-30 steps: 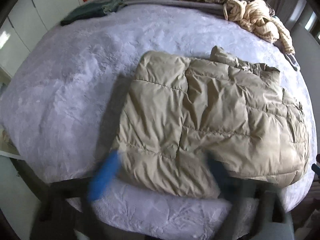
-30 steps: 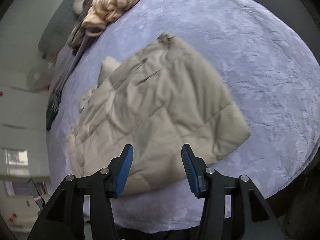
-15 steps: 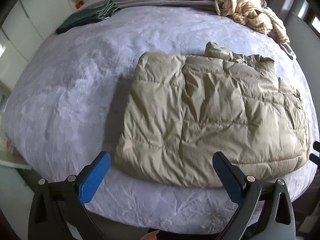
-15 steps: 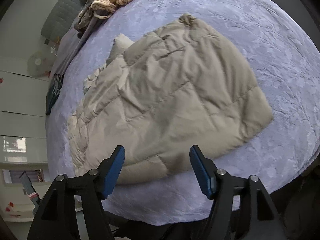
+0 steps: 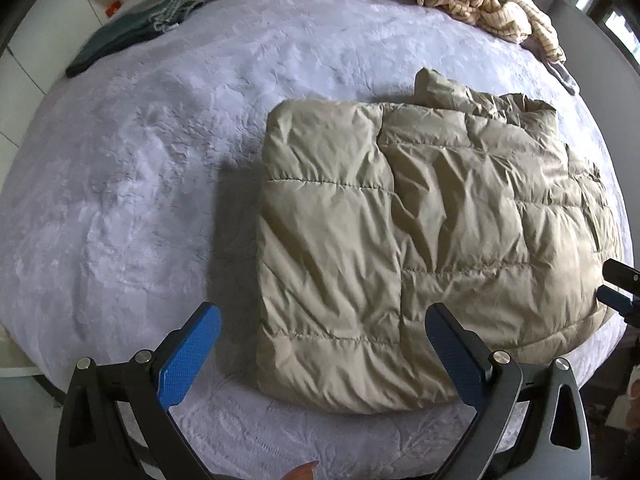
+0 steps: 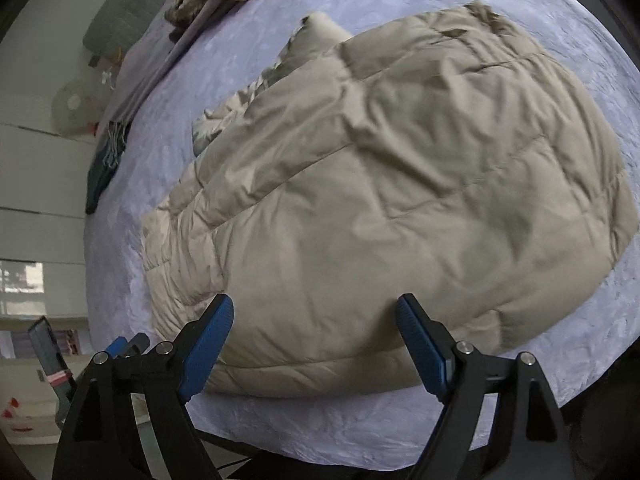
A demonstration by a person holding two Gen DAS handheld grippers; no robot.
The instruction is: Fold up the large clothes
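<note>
Lavender bedspread (image 5: 120,200) covered the bed. Folded tan puffer jacket (image 5: 420,232) lay near its front edge. My left gripper (image 5: 320,356) and right gripper (image 6: 316,340) hovered over it, jaws wide, empty.

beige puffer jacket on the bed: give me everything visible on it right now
The beige puffer jacket is quilted, with stitched panels and a crinkled, slightly shiny shell. It lies folded into a rough rectangle, flat on the lilac bedspread near the bed's front edge, a bit of fabric sticking out at its far side. Both the left gripper and right gripper hover open at its near hem.
</note>
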